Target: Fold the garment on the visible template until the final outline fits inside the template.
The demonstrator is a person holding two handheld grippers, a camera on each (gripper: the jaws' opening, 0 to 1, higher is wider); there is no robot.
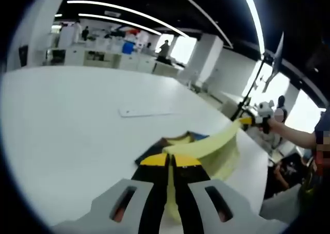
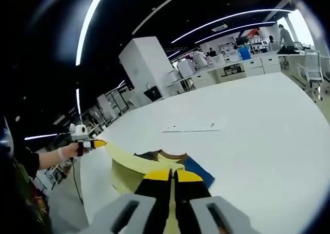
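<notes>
We see left gripper (image 1: 170, 161) clamped on yellow garment (image 1: 211, 144) edge, right gripper (image 2: 172, 174) clamped likewise. Garment stretched between both, raised above white table (image 1: 77, 126). Dark template (image 2: 198, 172) under garment, near. Paper sheet (image 2: 192, 126) lies farther off.

The left gripper view looks forward along its own jaws, low and close over the white table (image 1: 77, 126), toward distant office desks (image 1: 103, 56), rolled so the tabletop slopes. The right gripper view sits equally low and close over the same table (image 2: 258, 120), facing desks (image 2: 242, 66) at the far end. Both share the yellow garment (image 1: 206, 146) (image 2: 134, 164) stretched between them, and each catches the other gripper (image 1: 252, 120) (image 2: 95, 143) at the far end.
</notes>
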